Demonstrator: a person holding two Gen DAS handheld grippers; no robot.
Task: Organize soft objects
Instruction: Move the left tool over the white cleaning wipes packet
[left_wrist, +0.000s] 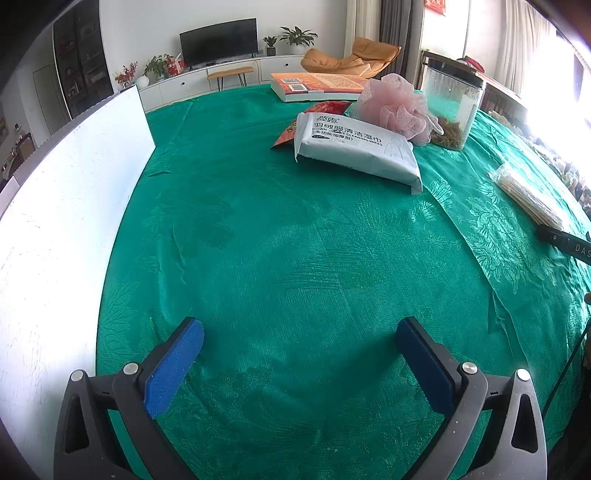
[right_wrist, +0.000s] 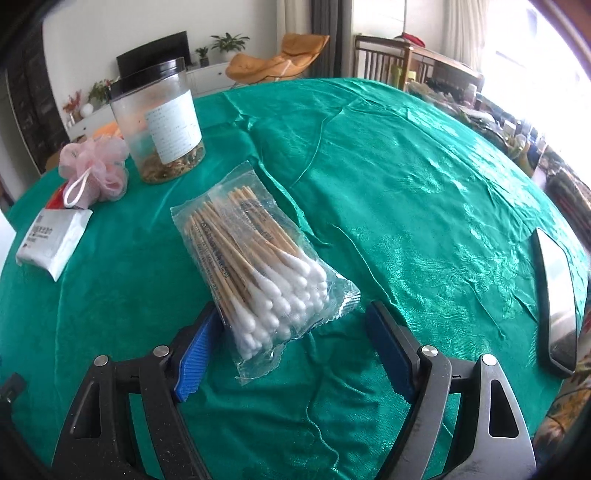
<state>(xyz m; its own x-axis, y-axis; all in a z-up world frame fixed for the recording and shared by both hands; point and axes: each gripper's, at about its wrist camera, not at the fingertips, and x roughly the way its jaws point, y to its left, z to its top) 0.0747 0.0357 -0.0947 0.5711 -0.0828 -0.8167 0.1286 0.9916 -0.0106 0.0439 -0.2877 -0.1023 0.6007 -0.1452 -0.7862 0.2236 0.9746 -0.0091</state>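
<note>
A clear bag of cotton swabs (right_wrist: 255, 269) lies on the green tablecloth (right_wrist: 406, 206), its near end between the fingers of my open right gripper (right_wrist: 291, 325); the left pad (right_wrist: 195, 354) is close to the bag. The bag also shows at the right edge of the left wrist view (left_wrist: 524, 195). A white pack of wet wipes (left_wrist: 354, 147) and a pink mesh bath puff (left_wrist: 395, 105) lie far ahead of my open, empty left gripper (left_wrist: 299, 347). Both also show in the right wrist view, the wipes (right_wrist: 51, 240) and the puff (right_wrist: 96, 170).
A white board (left_wrist: 62, 221) stands along the left. A clear jar with a black lid (right_wrist: 159, 122) stands behind the puff. A book (left_wrist: 317, 86) and a red packet (left_wrist: 314, 118) lie farther back. A silver tray rim (right_wrist: 557, 295) is at right.
</note>
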